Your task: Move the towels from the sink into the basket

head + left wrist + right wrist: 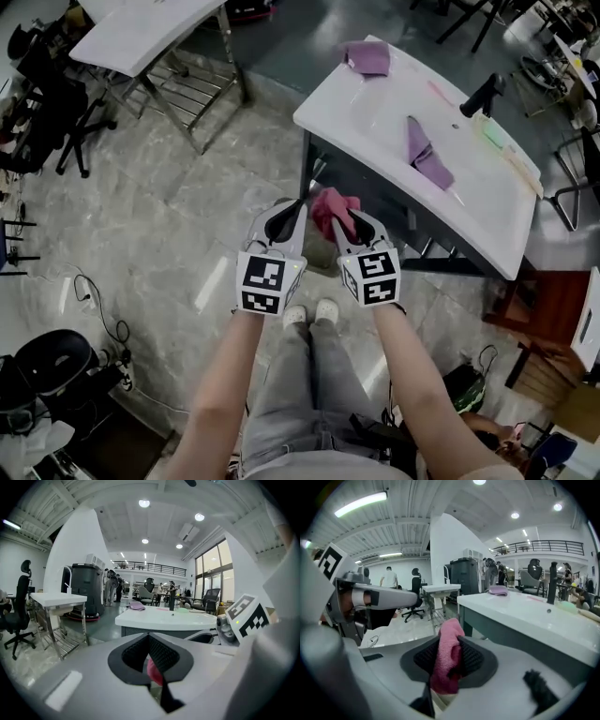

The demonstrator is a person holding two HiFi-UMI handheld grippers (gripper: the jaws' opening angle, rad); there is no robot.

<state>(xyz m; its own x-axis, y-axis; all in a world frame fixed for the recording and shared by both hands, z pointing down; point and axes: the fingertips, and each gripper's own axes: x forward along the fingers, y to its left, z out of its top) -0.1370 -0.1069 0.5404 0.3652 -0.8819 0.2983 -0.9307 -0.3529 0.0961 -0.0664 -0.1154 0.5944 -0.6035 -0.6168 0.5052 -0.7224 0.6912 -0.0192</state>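
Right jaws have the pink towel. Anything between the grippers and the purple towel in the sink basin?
Only the sink's near rim: the left gripper and right gripper, which holds the pink towel, hang low before it. Nothing stands between that rim and the purple towel; the faucet is beyond.

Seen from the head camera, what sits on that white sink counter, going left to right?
On the white sink counter: folded mauve cloth towel → crumpled purple cloth towel → black metal faucet.
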